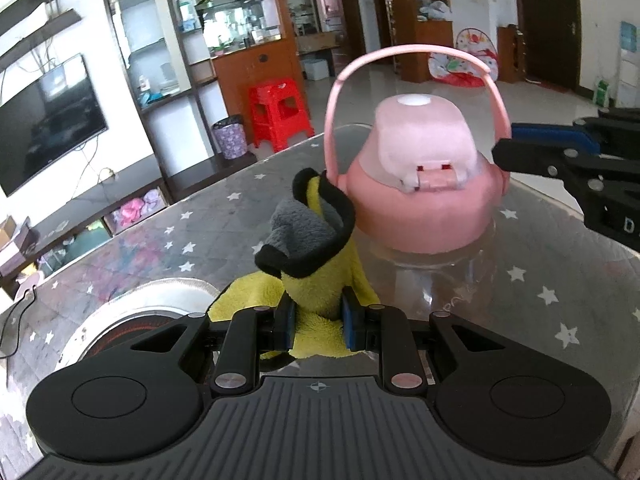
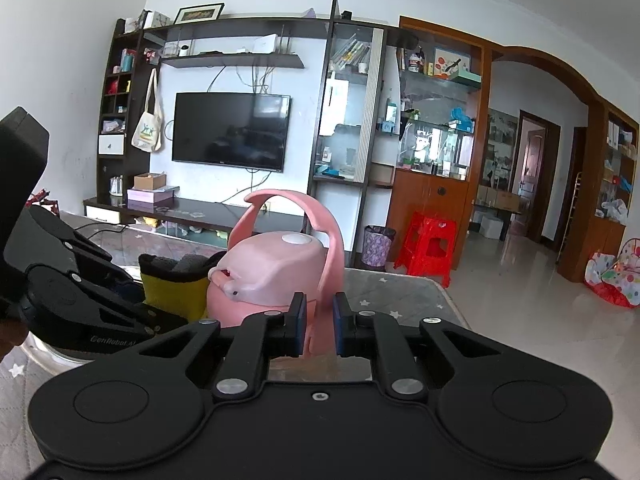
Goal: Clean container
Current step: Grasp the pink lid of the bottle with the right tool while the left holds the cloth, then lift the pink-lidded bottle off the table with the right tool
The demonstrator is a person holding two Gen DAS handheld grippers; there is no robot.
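1. Our left gripper (image 1: 319, 322) pinched the yellow-and-grey cloth (image 1: 316, 240) beside the pink bottle (image 1: 424, 184) on the star-patterned table (image 1: 540, 280).
2. Our right gripper (image 2: 319, 326) clamped the bottle's pink handle (image 2: 332, 256).

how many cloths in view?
1. A yellow cloth with grey and black trim, clamped in the left gripper, beside the pink bottle on the table. More may be hidden.
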